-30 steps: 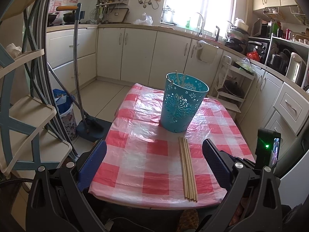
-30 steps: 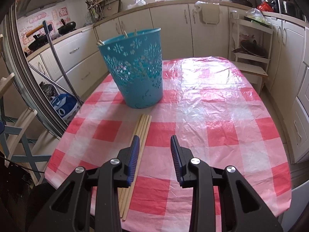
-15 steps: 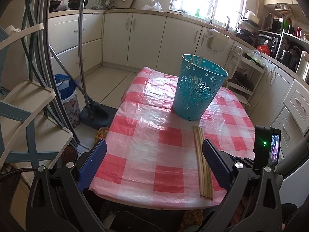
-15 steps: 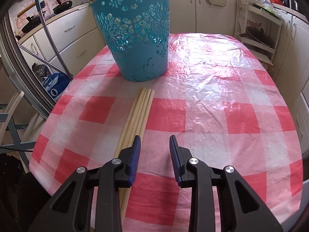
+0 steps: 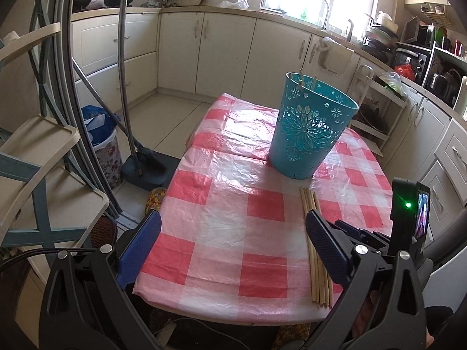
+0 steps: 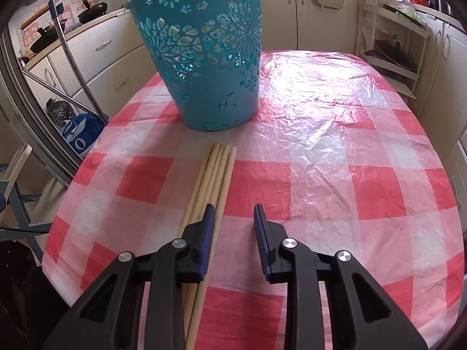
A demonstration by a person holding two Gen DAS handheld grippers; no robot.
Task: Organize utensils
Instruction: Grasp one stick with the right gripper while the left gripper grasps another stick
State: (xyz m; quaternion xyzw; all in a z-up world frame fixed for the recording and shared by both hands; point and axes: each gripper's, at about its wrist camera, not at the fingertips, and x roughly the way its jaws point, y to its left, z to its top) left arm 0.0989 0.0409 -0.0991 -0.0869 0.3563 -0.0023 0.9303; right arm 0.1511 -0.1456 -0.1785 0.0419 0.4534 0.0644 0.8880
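Chopsticks (image 6: pixel 217 175) lie bundled side by side on the worktop (image 6: pixel 335 151), just before a teal bin (image 6: pixel 204 49) in which a few sticks already stand. Pickup appears to be the step in hand: the right tool (image 6: pixel 233 233) is held spread and empty, its left finger over the bundle. A shift leftward and a lowering would likely be needed before closing on one stick. The left tool (image 5: pixel 230 242) is spread wide, holding nothing. A crinkled red-checked plastic cloth covers the worktop; cream kitchen cabinets (image 5: pixel 227 55) surround it.
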